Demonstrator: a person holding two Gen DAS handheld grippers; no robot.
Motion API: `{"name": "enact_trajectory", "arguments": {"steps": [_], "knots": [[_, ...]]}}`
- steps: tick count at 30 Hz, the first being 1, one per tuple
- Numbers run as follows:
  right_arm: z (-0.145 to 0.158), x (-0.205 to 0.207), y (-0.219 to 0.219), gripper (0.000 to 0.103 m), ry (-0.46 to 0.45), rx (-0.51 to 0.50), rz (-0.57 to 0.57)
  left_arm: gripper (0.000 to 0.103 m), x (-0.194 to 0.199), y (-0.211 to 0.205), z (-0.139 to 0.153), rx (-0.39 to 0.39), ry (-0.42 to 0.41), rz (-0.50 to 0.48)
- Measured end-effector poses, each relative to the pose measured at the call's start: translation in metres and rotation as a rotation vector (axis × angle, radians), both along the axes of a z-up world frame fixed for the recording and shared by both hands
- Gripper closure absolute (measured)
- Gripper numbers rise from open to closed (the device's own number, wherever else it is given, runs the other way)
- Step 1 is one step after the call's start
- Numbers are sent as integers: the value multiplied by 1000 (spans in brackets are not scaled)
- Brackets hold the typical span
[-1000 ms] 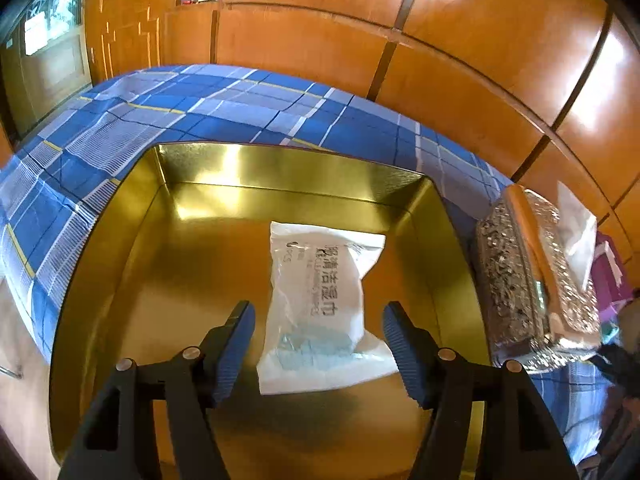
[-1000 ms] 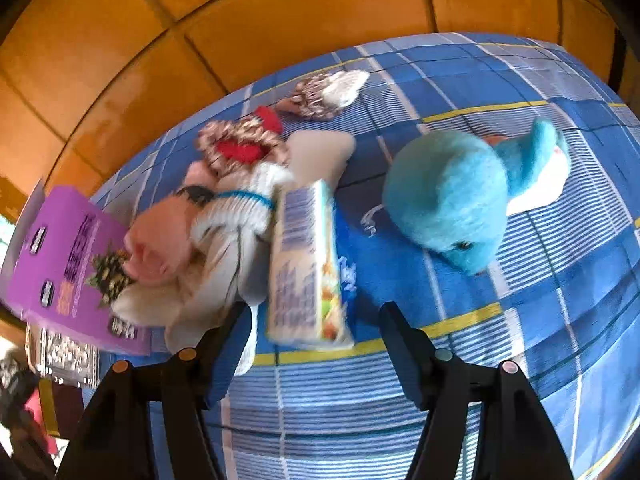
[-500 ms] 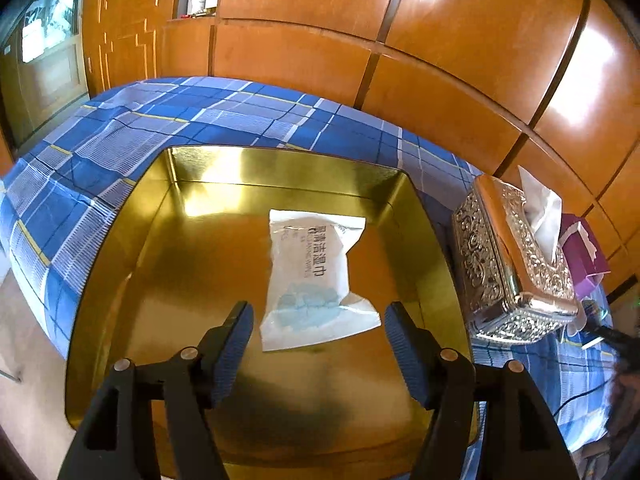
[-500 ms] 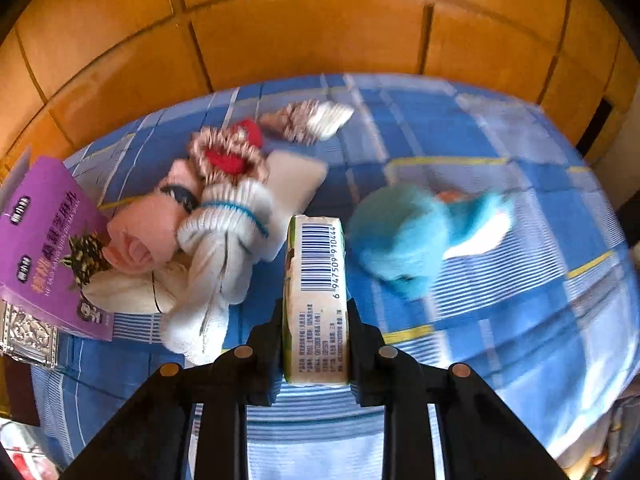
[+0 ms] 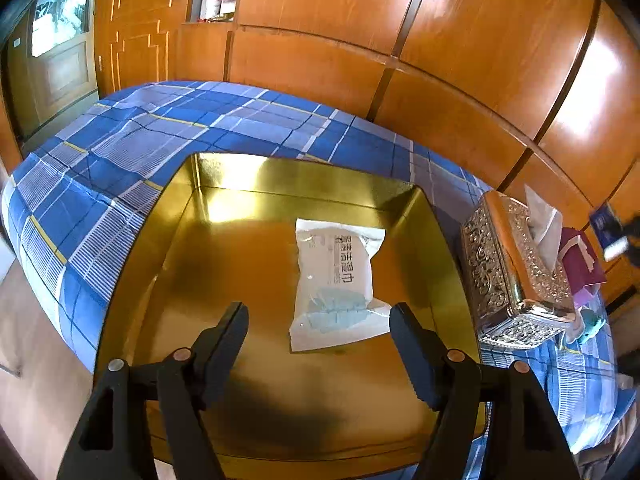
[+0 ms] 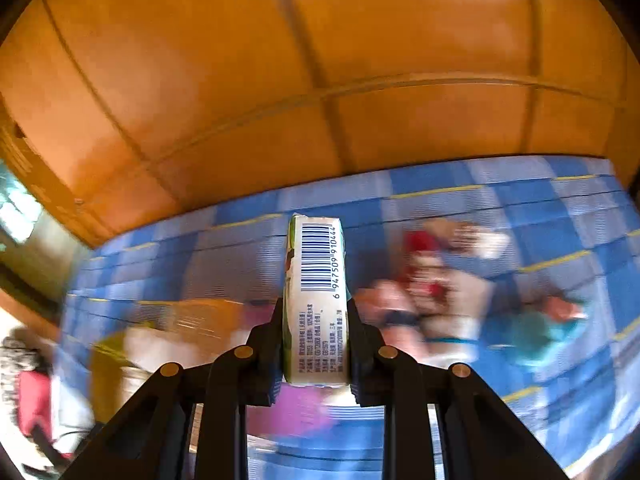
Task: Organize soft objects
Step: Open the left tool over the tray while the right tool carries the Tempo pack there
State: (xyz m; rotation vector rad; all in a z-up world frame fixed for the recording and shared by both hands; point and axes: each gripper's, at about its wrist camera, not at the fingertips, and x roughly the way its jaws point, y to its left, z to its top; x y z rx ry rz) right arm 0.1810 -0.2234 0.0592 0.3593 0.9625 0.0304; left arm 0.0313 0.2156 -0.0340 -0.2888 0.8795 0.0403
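Note:
My left gripper [image 5: 318, 320] is open and empty, held above a gold tray [image 5: 168, 216] on the blue checked cloth. A white wet-wipe packet [image 5: 336, 280] lies flat in the tray, just beyond and between the fingers. My right gripper [image 6: 314, 320] is shut on a small tissue pack [image 6: 316, 300] with a barcode facing me, held in the air. Behind it, blurred, lie the soft toys [image 6: 432, 280] and a teal plush [image 6: 532, 332] on the cloth.
A silver embossed tissue box [image 5: 516, 272] stands right of the tray, with a purple box [image 5: 580, 260] behind it. Wooden wall panels [image 5: 360, 40] run along the far side. The cloth's left edge [image 5: 40, 240] drops to the floor.
My right gripper closed on the tissue pack, lifted it and swung left; its view is now blurred. My left gripper drew back and up from the tray, staying open.

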Motion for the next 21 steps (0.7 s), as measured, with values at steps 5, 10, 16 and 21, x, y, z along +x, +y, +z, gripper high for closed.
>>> {"name": "enact_trajectory", "arguments": {"steps": [5,10,16,21], "knots": [[14,37,60,79,-43,-3,69,29,-4,8,7,-9,-18,9],[9,78,123,79,-66,-46,166,27,-8,14,15,12,-43,19],[-14,61,245,79,-54,-25,620,27,-12,29,17,31,-59,63],[-60,26,316,79,31,-79,795,27,-12,39,12,35,-47,98]]}}
